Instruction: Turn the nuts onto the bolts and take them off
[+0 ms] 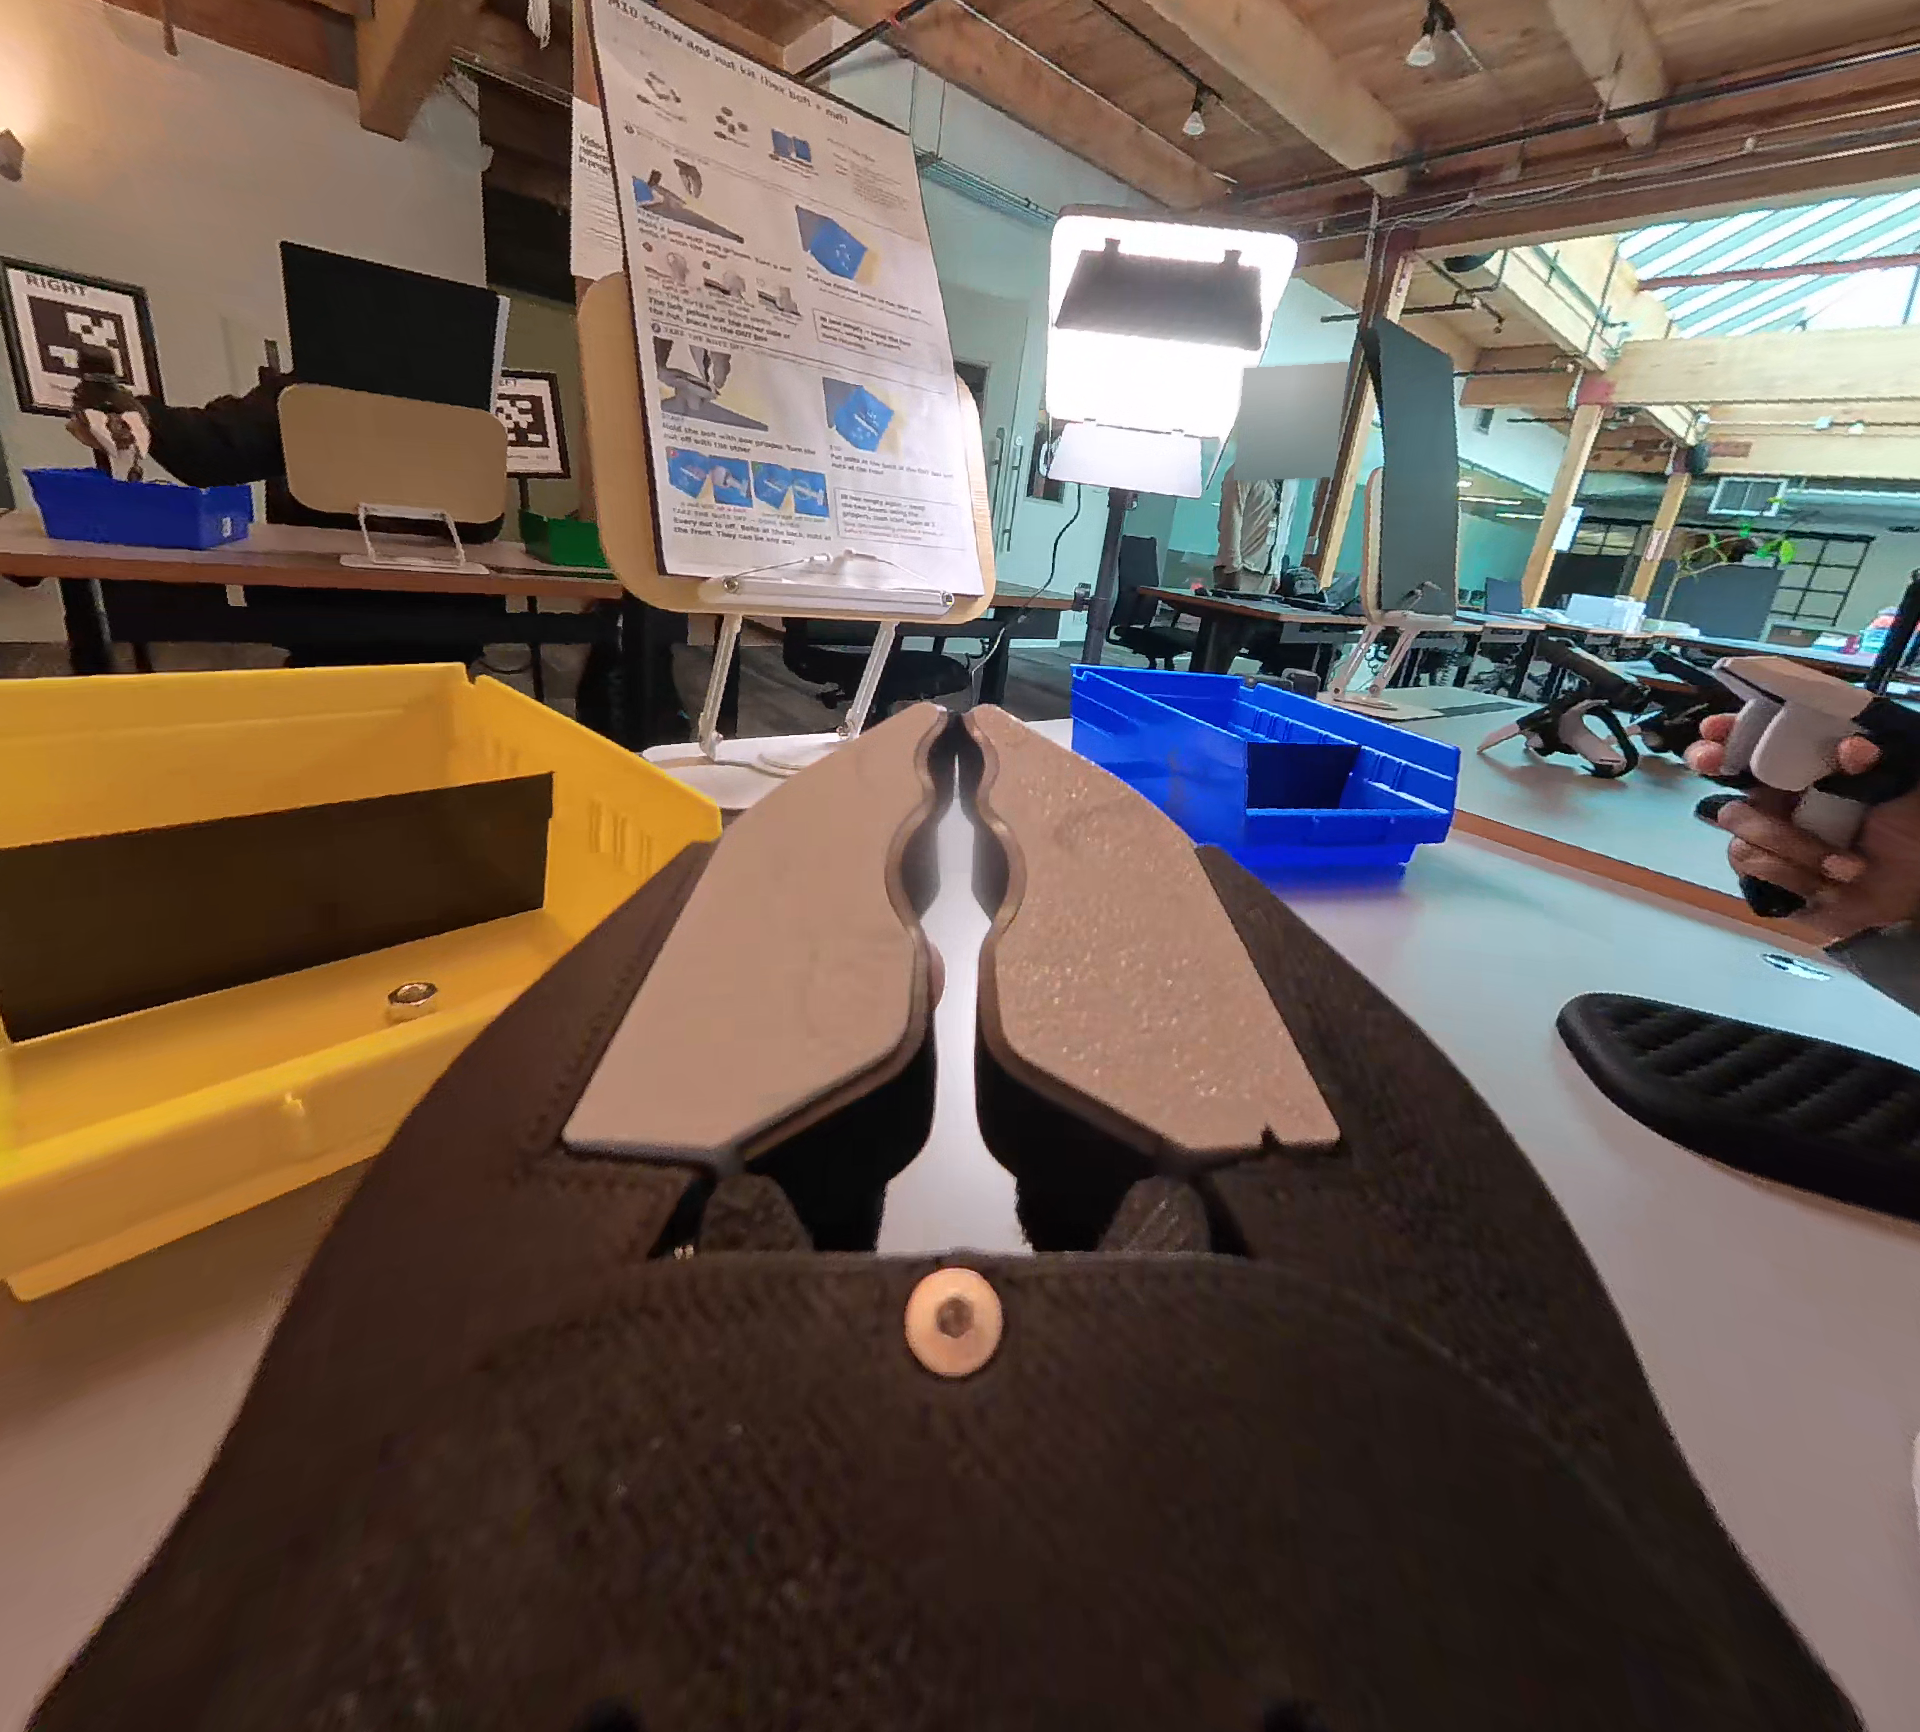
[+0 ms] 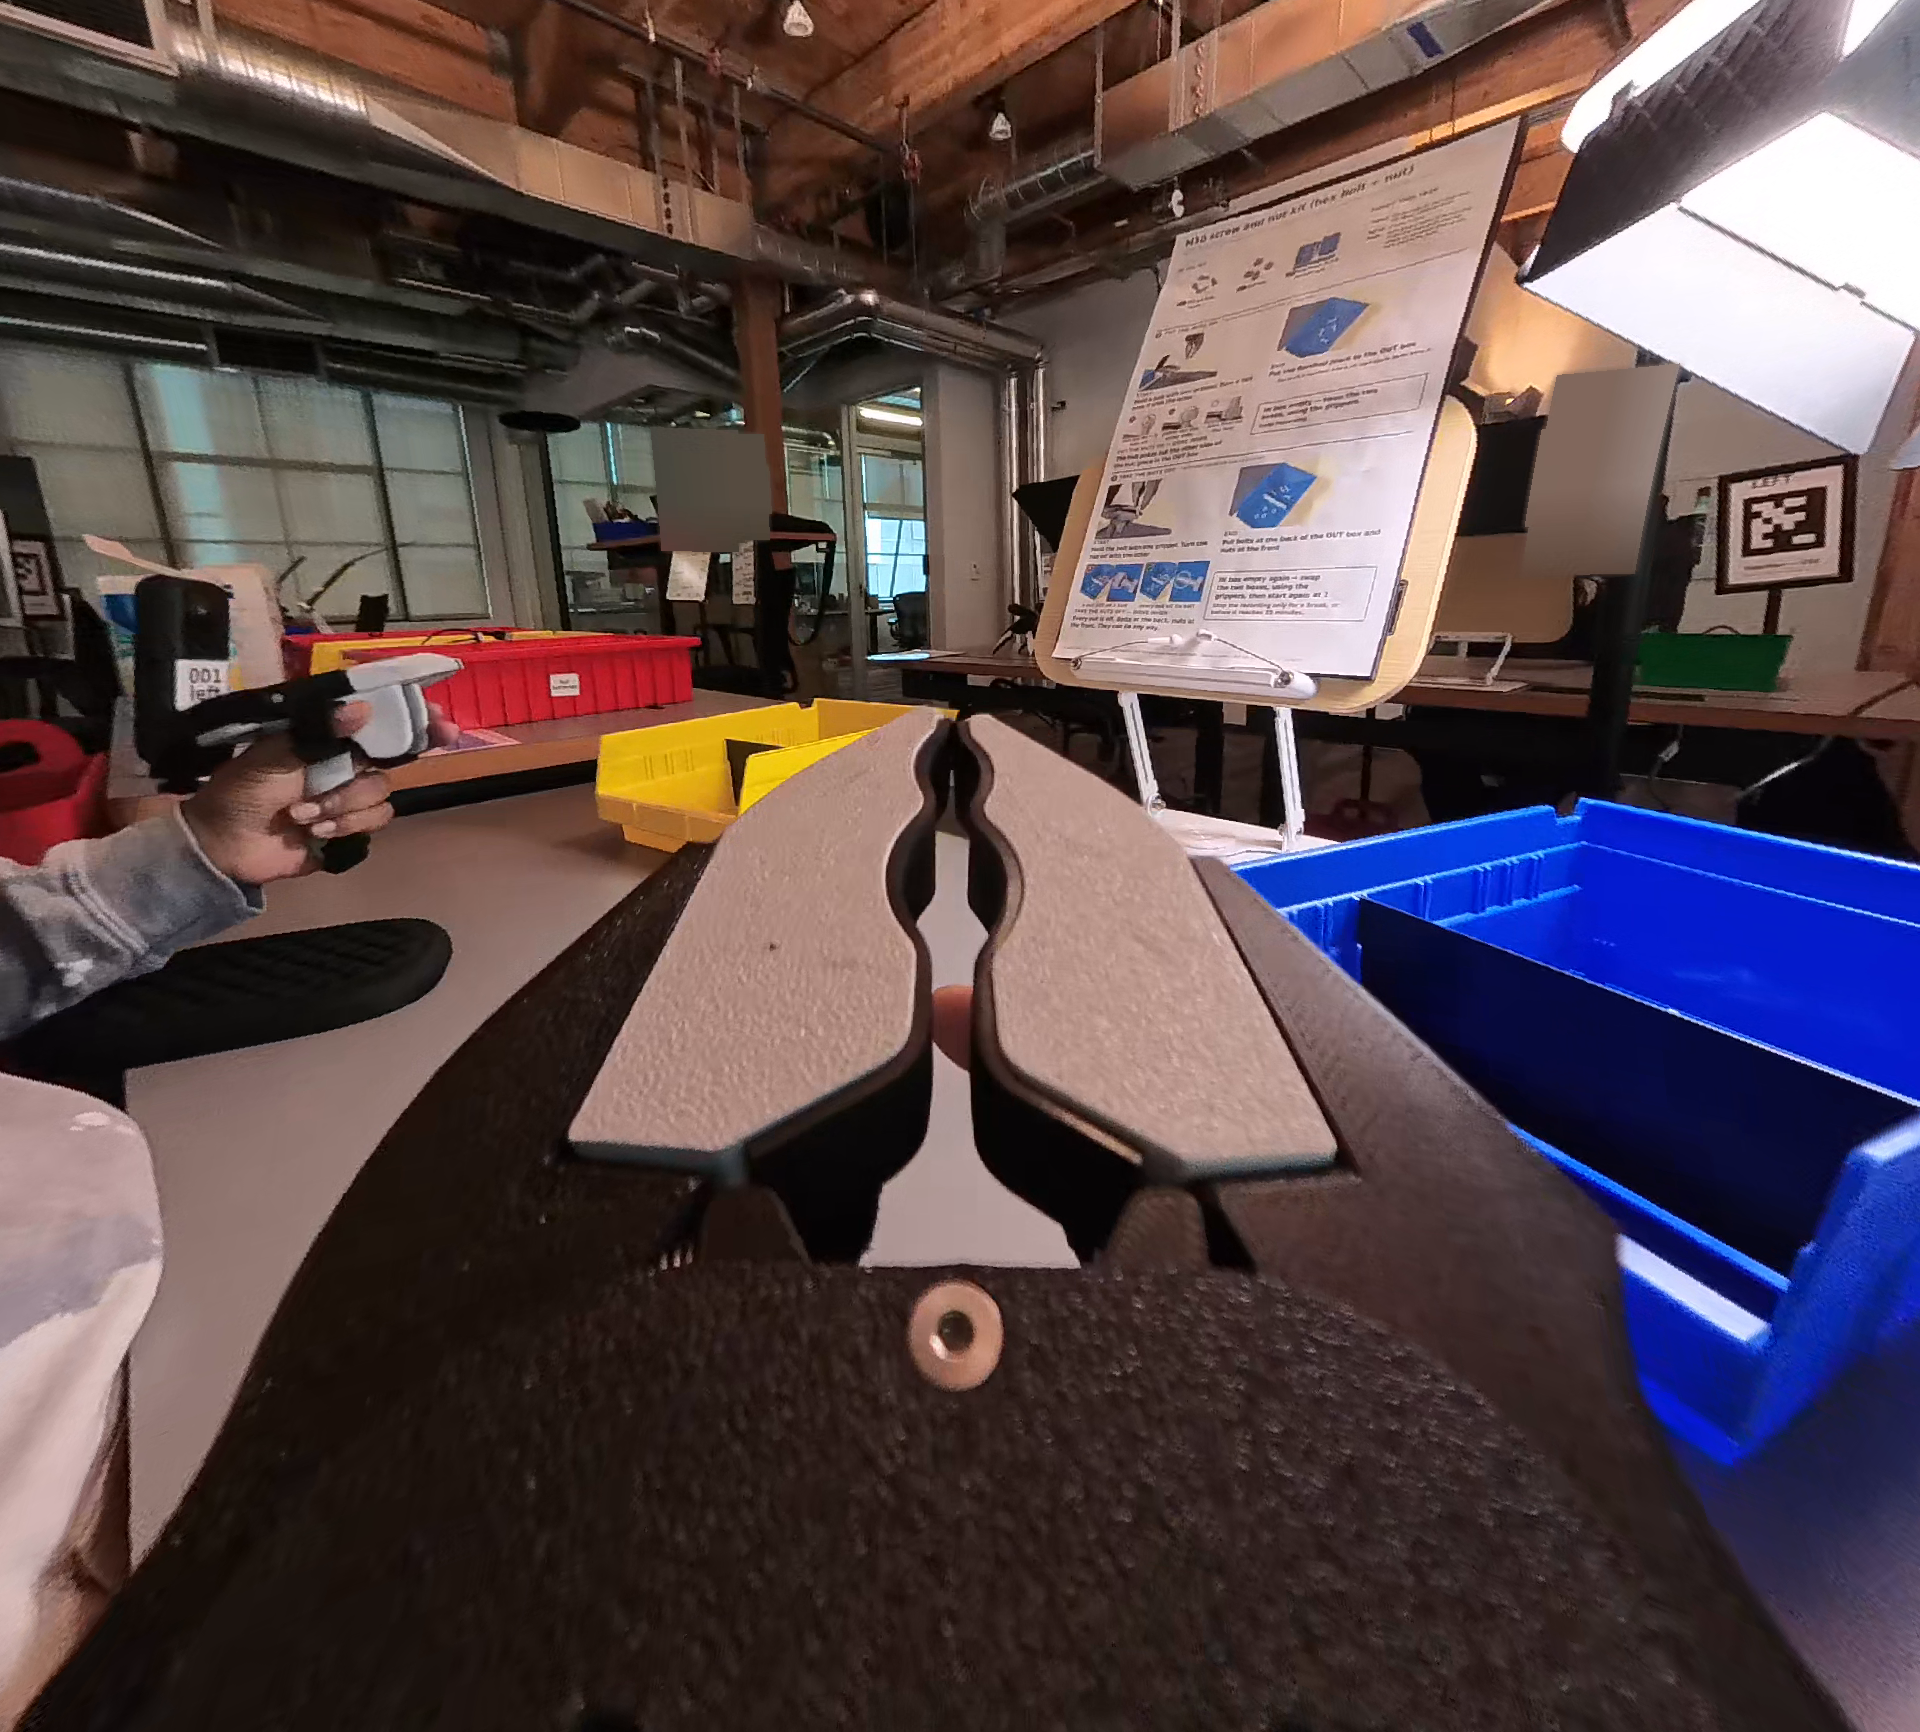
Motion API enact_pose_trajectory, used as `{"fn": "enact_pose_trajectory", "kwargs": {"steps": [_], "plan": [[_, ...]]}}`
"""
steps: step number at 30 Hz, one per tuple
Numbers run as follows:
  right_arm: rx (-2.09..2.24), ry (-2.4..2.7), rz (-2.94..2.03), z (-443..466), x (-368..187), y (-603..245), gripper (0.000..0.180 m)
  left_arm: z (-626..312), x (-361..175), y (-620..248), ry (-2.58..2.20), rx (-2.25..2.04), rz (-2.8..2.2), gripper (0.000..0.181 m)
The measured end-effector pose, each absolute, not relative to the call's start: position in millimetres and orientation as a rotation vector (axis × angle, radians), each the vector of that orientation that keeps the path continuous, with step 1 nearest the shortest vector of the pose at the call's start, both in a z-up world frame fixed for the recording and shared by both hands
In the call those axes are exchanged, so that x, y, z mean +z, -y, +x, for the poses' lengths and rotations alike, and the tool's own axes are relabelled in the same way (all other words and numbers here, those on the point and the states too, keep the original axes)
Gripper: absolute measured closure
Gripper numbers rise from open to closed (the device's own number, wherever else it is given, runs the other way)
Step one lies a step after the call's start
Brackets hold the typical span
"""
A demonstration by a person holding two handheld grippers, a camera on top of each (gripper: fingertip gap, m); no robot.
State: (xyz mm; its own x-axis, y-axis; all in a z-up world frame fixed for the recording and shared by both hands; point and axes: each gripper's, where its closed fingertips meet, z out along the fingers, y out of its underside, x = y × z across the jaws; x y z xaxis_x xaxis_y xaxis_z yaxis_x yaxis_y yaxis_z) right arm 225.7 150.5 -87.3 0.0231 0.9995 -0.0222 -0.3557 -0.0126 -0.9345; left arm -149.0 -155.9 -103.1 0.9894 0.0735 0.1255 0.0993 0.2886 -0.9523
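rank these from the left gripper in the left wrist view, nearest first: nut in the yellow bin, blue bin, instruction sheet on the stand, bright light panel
From the left gripper:
1. Nut, low on the left, in the yellow bin.
2. Blue bin, ahead on the right.
3. Instruction sheet, at the table's far edge, centre.
4. Light panel, behind it on the right.
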Motion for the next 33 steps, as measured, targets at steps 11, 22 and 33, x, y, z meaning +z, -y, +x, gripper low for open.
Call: {"fn": "enact_pose_trajectory", "kwargs": {"steps": [11, 22, 33], "plan": [[1.384, 0.970, -0.972, 210, -96, -143, 0.180, -153, -106, 157, 0.153, 0.022, -1.277, 0.180], [1.350, 1.048, -1.032, 183, -94, -134, 0.180, -150, -102, 158, 0.148, 0.012, -1.300, 0.180], [0.971, 1.117, -1.201, 54, -68, -137, 0.180, -156, -105, 84, 0.099, 0.354, -1.642, 0.180]]}}
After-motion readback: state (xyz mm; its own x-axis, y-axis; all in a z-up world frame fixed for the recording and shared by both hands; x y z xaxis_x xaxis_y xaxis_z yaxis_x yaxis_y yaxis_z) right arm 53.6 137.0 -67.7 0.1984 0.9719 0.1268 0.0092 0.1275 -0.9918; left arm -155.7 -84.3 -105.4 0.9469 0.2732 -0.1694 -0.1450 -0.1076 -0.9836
